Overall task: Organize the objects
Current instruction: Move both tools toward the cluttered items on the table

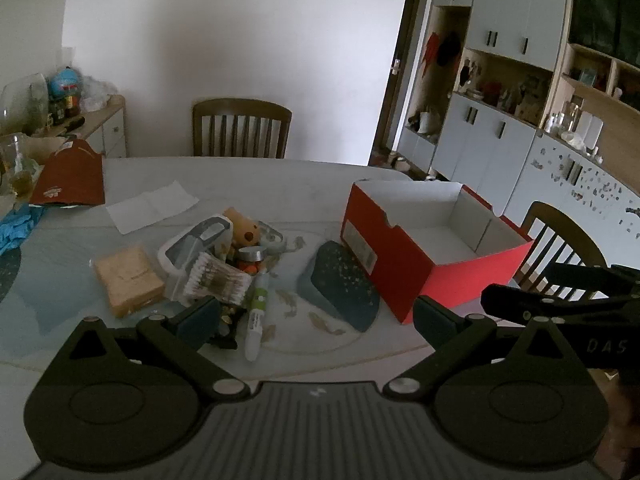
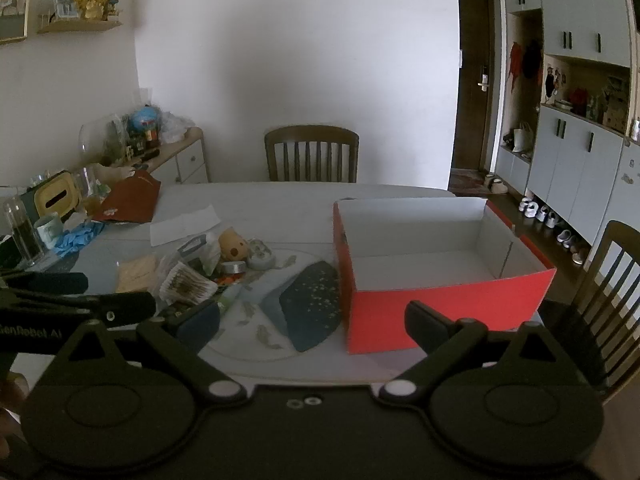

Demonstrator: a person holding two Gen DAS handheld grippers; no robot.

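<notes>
Left wrist view: my left gripper (image 1: 316, 316) hangs over the near table (image 1: 280, 176) edge, jaws wide apart with nothing between them, a pile of clutter (image 1: 216, 256) just ahead and a dark blue case (image 1: 340, 284) lying beside the red box (image 1: 384, 252). Right wrist view: my right gripper (image 2: 312, 320) is likewise spread and holds nothing, facing the open box (image 2: 440, 304), case (image 2: 308, 304) to its left.
</notes>
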